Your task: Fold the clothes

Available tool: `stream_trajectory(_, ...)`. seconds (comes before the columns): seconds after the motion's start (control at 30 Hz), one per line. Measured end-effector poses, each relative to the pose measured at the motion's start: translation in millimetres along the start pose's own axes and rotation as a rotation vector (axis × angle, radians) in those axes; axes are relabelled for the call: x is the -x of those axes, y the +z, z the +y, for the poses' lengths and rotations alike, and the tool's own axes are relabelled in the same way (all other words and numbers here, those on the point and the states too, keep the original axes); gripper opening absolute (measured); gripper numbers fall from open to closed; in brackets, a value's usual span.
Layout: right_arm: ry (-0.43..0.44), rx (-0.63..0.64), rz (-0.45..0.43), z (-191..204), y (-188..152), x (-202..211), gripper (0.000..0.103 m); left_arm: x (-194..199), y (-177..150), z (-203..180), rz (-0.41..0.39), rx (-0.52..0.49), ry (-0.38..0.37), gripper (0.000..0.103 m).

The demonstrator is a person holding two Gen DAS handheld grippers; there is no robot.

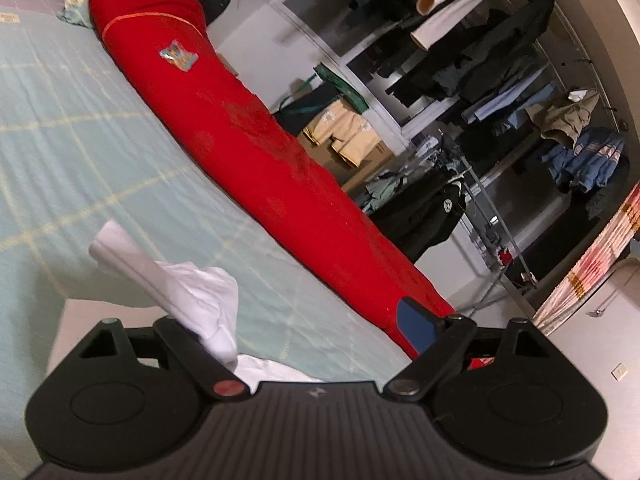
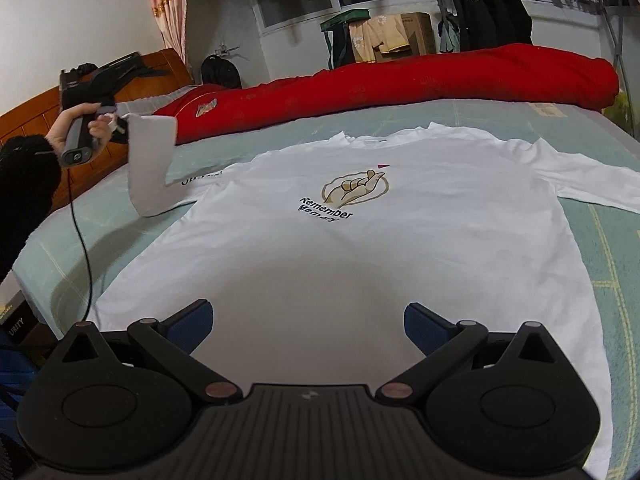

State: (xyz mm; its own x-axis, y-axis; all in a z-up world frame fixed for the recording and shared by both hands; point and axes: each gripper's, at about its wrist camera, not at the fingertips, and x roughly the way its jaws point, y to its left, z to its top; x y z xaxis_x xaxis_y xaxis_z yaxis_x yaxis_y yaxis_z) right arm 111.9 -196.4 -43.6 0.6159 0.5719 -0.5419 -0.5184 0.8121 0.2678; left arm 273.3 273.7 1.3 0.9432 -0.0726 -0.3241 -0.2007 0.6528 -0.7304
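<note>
One sleeve of the white T-shirt spread on the bed merely drapes over the wide-open left gripper and may slip off; the right gripper hovers open, empty.

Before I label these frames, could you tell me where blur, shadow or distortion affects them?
Left wrist view: strongly tilted, white sleeve and clothes rack soft with blur. Right wrist view: sharp; a broad shadow covers the white T-shirt's near hem; fisheye bends the bed edges.

A pale green checked bed carries a spread white T-shirt and a long red rolled quilt.
</note>
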Motion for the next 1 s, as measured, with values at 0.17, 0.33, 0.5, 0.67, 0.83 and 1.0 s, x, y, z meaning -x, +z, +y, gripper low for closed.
stream_trajectory(0.17, 0.010, -0.012, -0.008, -5, 0, 2, 0.103, -22, -7, -18, 0.028, 0.010, -0.019, 0.088)
stream_trajectory(0.33, 0.019, -0.032, -0.013, -13, 0, 1, 0.103, -44, -15, -39, 0.059, -0.002, -0.039, 0.088)
stream_trajectory(0.5, 0.031, -0.056, -0.018, -21, -2, 0, 0.103, -66, -27, -60, 0.083, -0.011, -0.045, 0.088)
stream_trajectory(0.67, 0.037, -0.077, -0.019, -31, -5, -1, 0.103, -84, -40, -78, 0.111, -0.021, -0.055, 0.088)
stream_trajectory(0.83, 0.029, -0.062, -0.007, -33, -9, -5, 0.103, -102, -55, -103, 0.147, -0.057, -0.067, 0.088)
stream_trajectory(1.0, 0.029, -0.075, -0.013, -38, -12, -3, 0.103, -119, -72, -128, 0.192, -0.073, -0.089, 0.088)
